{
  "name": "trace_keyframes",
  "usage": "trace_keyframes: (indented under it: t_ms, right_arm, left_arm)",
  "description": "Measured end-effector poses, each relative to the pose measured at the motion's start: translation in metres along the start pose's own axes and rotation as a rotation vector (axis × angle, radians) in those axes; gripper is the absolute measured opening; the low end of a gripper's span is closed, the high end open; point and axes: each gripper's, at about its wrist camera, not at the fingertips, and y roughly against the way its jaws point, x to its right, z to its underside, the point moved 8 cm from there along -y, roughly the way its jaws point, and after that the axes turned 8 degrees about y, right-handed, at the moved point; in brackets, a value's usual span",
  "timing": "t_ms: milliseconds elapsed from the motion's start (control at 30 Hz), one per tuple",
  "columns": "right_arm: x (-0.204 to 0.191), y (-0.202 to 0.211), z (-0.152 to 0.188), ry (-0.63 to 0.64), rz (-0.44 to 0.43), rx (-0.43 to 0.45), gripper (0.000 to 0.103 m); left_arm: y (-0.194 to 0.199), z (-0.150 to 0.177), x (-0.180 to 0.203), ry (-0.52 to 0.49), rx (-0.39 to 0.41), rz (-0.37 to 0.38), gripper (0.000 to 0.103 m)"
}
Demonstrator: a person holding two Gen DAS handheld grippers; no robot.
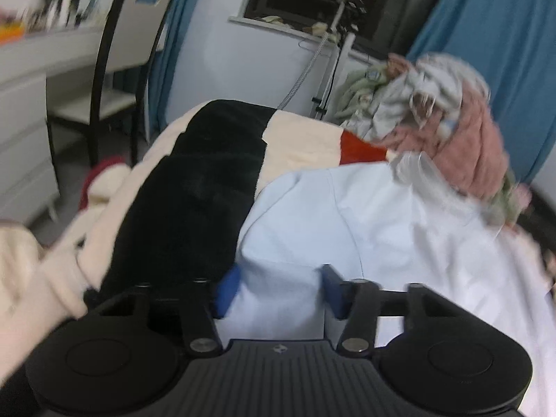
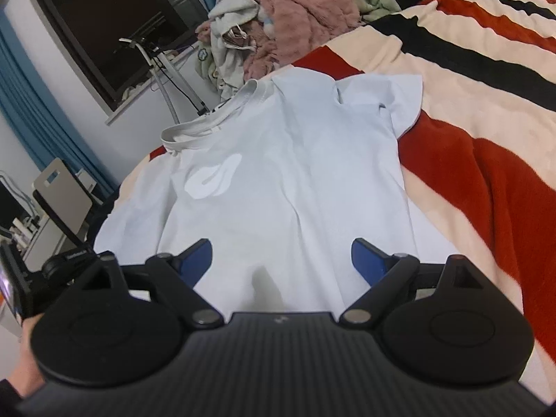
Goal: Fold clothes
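Note:
A pale blue T-shirt (image 2: pixel 295 160) lies spread front-up on a striped blanket (image 2: pixel 486 111), collar (image 2: pixel 215 118) at the far left, a white print on its chest. My right gripper (image 2: pixel 281 260) is open over the shirt's lower hem, cloth lying between its blue fingers (image 2: pixel 368 260). In the left wrist view the same shirt (image 1: pixel 365 229) lies ahead. My left gripper (image 1: pixel 281 288) is open at the shirt's left edge, with a fold of cloth between its blue pads (image 1: pixel 229 288); I cannot tell if they touch it.
A heap of unfolded clothes (image 2: pixel 288 17), pink, grey and green, sits beyond the shirt; it also shows in the left wrist view (image 1: pixel 434 111). A chair (image 1: pixel 128 59) and a white desk (image 1: pixel 45 55) stand left of the bed. Blue curtains (image 1: pixel 493 27) flank a dark window (image 2: pixel 114 24).

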Motion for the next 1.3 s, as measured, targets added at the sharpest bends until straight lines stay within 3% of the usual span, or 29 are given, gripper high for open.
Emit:
trace_keyframes:
  t_ms: [33, 133, 233, 333, 400, 567, 667, 733, 900, 1067, 1167, 1233, 1300]
  right_arm:
    - [0.001, 0.000, 0.000, -0.005, 0.000, -0.001, 0.088]
    - [0.003, 0.002, -0.001, -0.018, 0.002, 0.006, 0.088]
    - [0.006, 0.004, -0.004, -0.031, 0.009, 0.015, 0.088]
    - [0.009, 0.004, -0.005, -0.042, 0.014, 0.018, 0.088]
    - [0.011, 0.004, -0.005, -0.044, 0.017, 0.015, 0.088]
    - [0.011, 0.004, -0.005, -0.014, 0.027, 0.021, 0.088]
    - [0.013, 0.003, -0.005, -0.025, 0.023, 0.017, 0.088]
    - [0.012, 0.003, -0.006, -0.024, 0.022, 0.018, 0.088]
    - [0.015, 0.005, -0.006, -0.052, 0.012, 0.015, 0.088]
    - [0.020, 0.005, -0.006, -0.085, 0.007, 0.014, 0.088]
    - [0.021, 0.004, -0.006, -0.090, 0.004, 0.013, 0.088]
    - [0.021, 0.002, -0.005, -0.080, 0.008, 0.010, 0.088]
    - [0.022, 0.000, -0.004, -0.076, 0.011, 0.008, 0.088]
  left_arm:
    - [0.000, -0.002, 0.006, -0.031, 0.010, -0.009, 0.004]
    - [0.012, -0.007, 0.040, -0.194, 0.105, -0.039, 0.004]
    - [0.030, 0.005, 0.096, -0.406, 0.181, 0.035, 0.004]
    - [0.037, 0.043, 0.154, -0.666, 0.190, 0.126, 0.004]
    - [0.030, 0.069, 0.177, -0.709, 0.122, 0.192, 0.004]
    - [0.007, 0.097, 0.184, -0.646, 0.003, 0.226, 0.008]
    - [0.013, 0.094, 0.178, -0.629, -0.005, 0.278, 0.026]
    - [0.028, 0.092, 0.166, -0.586, 0.005, 0.297, 0.049]
    - [0.056, 0.065, 0.139, -0.460, 0.041, 0.363, 0.063]
    - [0.052, 0.030, 0.120, -0.227, 0.036, 0.413, 0.069]
    - [0.028, 0.028, 0.121, -0.226, -0.014, 0.404, 0.064]
    - [0.012, 0.032, 0.124, -0.246, -0.047, 0.396, 0.052]
    - [-0.004, 0.034, 0.125, -0.255, -0.079, 0.379, 0.049]
